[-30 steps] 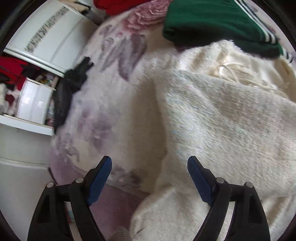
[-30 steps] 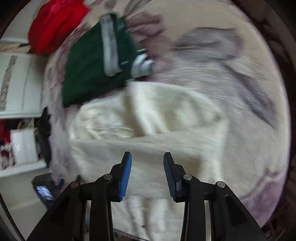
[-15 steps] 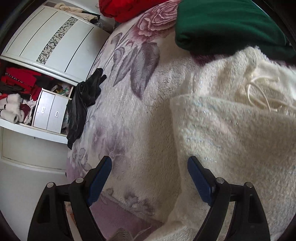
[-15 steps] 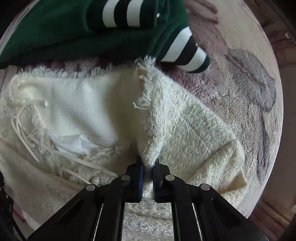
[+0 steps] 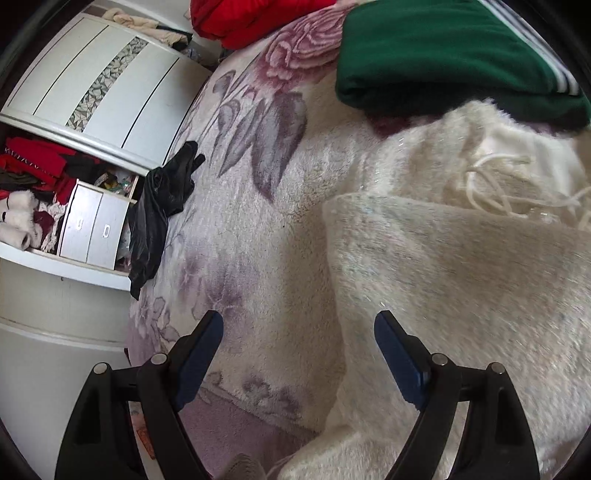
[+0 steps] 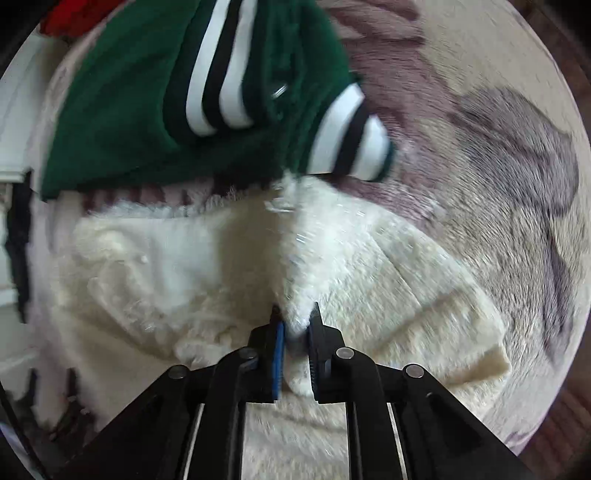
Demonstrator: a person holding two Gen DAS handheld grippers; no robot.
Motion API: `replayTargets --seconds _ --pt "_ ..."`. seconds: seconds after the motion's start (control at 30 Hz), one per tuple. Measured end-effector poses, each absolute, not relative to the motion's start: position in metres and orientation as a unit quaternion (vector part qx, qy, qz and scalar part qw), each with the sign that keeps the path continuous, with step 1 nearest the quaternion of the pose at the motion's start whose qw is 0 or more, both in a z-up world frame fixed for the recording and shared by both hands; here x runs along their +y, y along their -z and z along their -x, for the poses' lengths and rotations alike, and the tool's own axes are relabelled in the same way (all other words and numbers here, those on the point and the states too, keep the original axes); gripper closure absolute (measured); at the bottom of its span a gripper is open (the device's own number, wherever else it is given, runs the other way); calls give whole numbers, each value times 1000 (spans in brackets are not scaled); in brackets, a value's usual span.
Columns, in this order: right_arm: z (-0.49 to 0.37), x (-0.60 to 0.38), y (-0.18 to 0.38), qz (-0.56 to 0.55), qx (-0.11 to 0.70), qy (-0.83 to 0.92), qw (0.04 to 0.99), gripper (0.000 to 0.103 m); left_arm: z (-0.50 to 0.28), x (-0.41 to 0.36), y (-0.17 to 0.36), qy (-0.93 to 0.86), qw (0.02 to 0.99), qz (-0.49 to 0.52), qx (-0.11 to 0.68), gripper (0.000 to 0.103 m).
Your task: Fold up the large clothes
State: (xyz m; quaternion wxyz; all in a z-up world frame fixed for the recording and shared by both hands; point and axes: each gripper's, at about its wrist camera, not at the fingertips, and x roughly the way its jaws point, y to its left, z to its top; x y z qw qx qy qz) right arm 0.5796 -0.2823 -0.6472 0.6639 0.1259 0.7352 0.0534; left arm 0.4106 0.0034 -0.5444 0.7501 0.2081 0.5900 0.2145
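A fluffy cream garment [image 5: 461,266] lies partly folded on the floral bed blanket [image 5: 251,206], its drawstrings [image 5: 495,184] showing near the top. My left gripper [image 5: 299,321] hovers open over the garment's left edge, holding nothing. In the right wrist view the same cream garment [image 6: 388,266] has a raised fold running up the middle. My right gripper [image 6: 296,317] has that fold between its pads, and the jaws are opening slightly with the cloth still filling the gap.
A folded green garment with white and black stripes [image 6: 192,96] lies just beyond the cream one. A red garment [image 5: 251,18] sits farther back. A black cloth [image 5: 159,206] hangs at the bed's left edge beside a white wardrobe with drawers [image 5: 92,229].
My right gripper came down onto the cream garment and closed on a raised fold; the pads now stand slightly wider. The left gripper drifted left, staying open.
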Motion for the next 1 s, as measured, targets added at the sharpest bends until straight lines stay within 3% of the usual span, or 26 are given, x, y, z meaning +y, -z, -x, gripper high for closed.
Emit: replayTargets --seconds 0.03,0.1,0.17,0.37,0.57,0.63,0.67,0.7,0.9,1.0 --pt "-573 -304 630 -158 725 -63 667 80 -406 0 540 -208 752 -206 590 19" --pt "-550 -348 596 -179 708 -52 682 52 -393 -10 532 -193 755 -206 591 19" --pt "-513 -393 571 -174 699 -26 694 49 -378 -23 529 -174 753 -205 600 19" --pt "-402 -462 605 -129 758 37 638 49 -337 -81 541 -118 738 -201 633 19" --pt "-388 -440 665 -137 756 -47 639 49 -348 -141 567 -96 742 -217 627 19" --pt "-395 -430 677 -111 750 -65 648 58 -356 -151 579 -101 737 -230 628 19" --pt "-399 -429 680 -89 744 -52 660 75 -360 -154 586 -103 731 -235 633 19" --pt "-401 -437 680 -103 738 -39 666 80 -363 -155 594 -104 724 -235 640 19" --pt "-380 -494 677 -225 711 26 666 81 -369 -160 598 -107 716 -234 649 17" --pt "-376 -506 677 -271 714 11 645 72 -363 -163 590 -113 719 -235 644 17"
